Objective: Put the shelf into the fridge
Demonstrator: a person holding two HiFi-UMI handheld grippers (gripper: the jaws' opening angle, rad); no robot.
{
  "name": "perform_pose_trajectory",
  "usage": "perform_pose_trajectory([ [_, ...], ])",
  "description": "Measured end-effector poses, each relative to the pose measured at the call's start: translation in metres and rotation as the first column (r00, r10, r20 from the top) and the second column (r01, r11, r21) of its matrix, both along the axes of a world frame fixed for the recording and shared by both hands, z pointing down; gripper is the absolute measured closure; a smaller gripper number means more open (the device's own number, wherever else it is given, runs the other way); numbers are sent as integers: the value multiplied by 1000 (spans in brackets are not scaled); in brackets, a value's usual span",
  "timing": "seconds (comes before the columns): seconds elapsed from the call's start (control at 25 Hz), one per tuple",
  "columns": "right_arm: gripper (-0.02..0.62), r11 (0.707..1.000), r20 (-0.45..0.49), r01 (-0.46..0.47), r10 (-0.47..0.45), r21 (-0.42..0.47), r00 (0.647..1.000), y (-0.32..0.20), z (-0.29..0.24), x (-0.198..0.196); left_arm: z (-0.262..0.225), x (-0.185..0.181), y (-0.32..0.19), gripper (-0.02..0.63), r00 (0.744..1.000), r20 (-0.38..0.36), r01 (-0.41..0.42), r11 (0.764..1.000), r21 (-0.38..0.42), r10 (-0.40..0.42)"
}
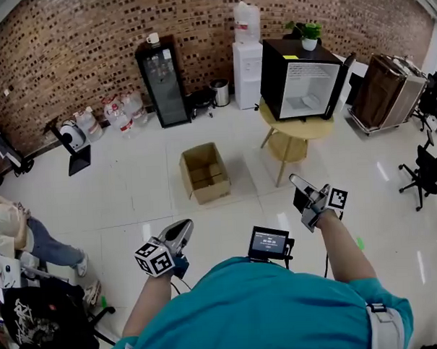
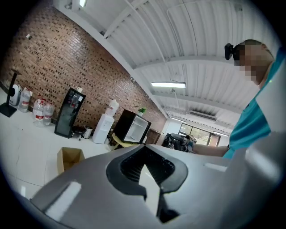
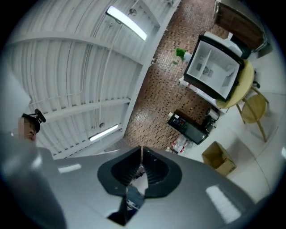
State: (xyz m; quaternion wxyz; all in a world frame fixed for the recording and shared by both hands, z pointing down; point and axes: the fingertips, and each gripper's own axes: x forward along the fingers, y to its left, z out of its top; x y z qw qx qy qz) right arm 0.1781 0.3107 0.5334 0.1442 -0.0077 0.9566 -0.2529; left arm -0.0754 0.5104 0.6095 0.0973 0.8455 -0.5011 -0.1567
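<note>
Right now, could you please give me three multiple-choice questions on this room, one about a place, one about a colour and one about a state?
1. Where does the black mini fridge stand?
A. on a kitchen counter
B. on a wall bracket
C. on the round table

2. What colour is the water dispenser?
A. white
B. red
C. green

3. How is the fridge's door?
A. shut
B. open
C. taken off its hinges

Answers:
1 C, its base rests on the tabletop.
2 A, its cabinet is plainly white.
3 B, the door is swung aside and the white inside shows.
</note>
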Motion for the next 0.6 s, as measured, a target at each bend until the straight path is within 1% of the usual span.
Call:
perform_pose_trajectory([
  [0.08, 589, 999, 2, 28, -28, 25, 1000, 37, -6, -32, -3, -23, 29, 604, 1000, 1, -2, 1000, 11, 2],
  [0.16, 589, 999, 15, 38, -39, 34, 999, 74, -8, -63, -1, -48, 61, 604, 1000, 10, -5, 1000, 5, 5],
  [0.2, 589, 999, 18, 41, -42, 23, 999, 92, -6, -78, 1, -61, 77, 604, 1000, 18, -8, 1000, 1, 8],
  [0.28, 588, 998, -5, 40, -40, -40, 999, 119, 12, -105, 5, -87, 106, 604, 999, 32, -14, 1000, -6, 14],
  [0.32, 586, 998, -21, 47, -48, -41, 999, 133, 16, -119, 6, -100, 117, 604, 999, 37, -14, 1000, -9, 14],
  [0.44, 586, 993, -54, 106, -103, 45, 993, 174, 3, -161, 0, -128, 135, 604, 999, 32, 0, 1000, -13, 0],
  [0.48, 586, 992, -71, 117, -114, 44, 991, 180, 5, -169, -5, -133, 138, 604, 1000, 27, 7, 1000, -7, -7],
  [0.56, 581, 992, -107, 123, -123, -9, 987, 186, 24, -180, -10, -140, 146, 604, 999, 26, 22, 1000, 12, -22],
  [0.6, 581, 991, -120, 135, -135, -10, 984, 192, 30, -186, -10, -142, 151, 604, 999, 28, 29, 999, 22, -29],
])
